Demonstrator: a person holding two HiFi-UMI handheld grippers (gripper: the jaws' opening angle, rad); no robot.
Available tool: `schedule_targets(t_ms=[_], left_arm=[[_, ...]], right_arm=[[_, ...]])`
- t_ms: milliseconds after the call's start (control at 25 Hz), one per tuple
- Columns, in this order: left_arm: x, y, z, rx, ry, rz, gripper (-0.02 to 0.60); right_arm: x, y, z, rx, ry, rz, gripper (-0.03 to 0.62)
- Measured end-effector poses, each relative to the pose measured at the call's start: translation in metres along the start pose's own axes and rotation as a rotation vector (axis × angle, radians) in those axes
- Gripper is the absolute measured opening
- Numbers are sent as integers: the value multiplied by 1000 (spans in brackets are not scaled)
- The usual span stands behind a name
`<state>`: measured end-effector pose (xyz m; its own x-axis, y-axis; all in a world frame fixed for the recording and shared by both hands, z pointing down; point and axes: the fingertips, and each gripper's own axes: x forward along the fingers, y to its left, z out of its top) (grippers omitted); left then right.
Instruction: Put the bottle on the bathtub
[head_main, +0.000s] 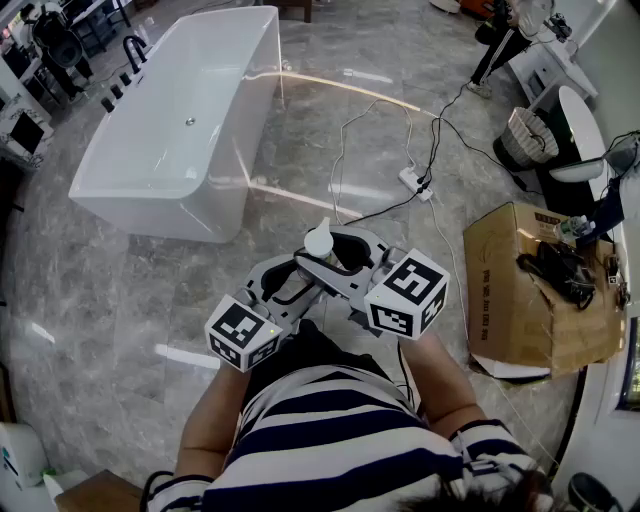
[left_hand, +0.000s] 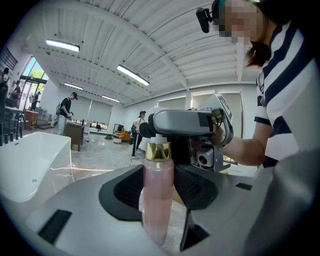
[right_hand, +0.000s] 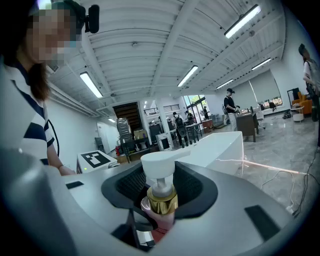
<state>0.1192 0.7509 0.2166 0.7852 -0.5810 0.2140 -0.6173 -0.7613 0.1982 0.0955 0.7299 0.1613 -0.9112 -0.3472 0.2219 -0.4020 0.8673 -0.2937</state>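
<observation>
Pink liquid fills the pump bottle (head_main: 318, 242), held at lower centre of the head view. The left gripper (head_main: 292, 276) has its jaws closed onto the body. The right gripper (head_main: 352, 264) seems closed just under the gold collar, though that is harder to judge. The white bathtub (head_main: 130, 195) sits well apart at upper left, so carrying and placing both remain.

Head view looks down; gripper views, seemingly opposed, share the bottle (left_hand: 158, 195).

Translucent pink plastic bottle (left_hand: 158, 200), glossy bathtub (head_main: 170, 150)
</observation>
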Motion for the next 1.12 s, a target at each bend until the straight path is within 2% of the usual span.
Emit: schedule_targets(t_ms=[440,720,880,1120], left_arm=[[17,0,-2,-22,27,23,198],[19,33,17,8,8,30,198],[31,53,22,-10,-9,18,196],[31,95,30,-28,-10,11,193]], right_arm=[[-6,-14,-6,26,12,48,187],[14,-29,13,-10,8,43,187],[28,-47,18,-34,20,26,187],[64,-69,31,-12,33,15,187]])
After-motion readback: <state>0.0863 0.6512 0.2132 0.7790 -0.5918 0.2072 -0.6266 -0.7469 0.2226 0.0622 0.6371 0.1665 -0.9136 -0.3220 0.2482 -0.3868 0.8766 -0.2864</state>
